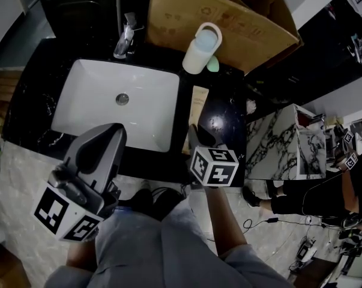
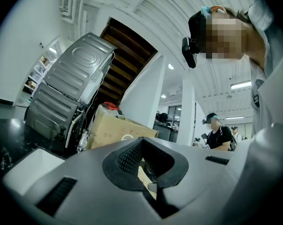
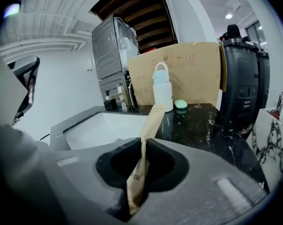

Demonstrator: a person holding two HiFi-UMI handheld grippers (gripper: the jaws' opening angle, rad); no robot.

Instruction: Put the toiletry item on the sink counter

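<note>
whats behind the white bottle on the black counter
A brown cardboard box stands right behind the white loop-handled bottle; what lies beyond the box is covered.

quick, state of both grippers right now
Left gripper: closed, nothing held.
Right gripper: closed on the tan packet.

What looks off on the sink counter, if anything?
Nothing is spilled or broken. The bottle stands upright at the back of the counter, beside a small green item. The only oddity is the paper sachet pinched in the right claw, which is kinked where it leaves the claw.
</note>
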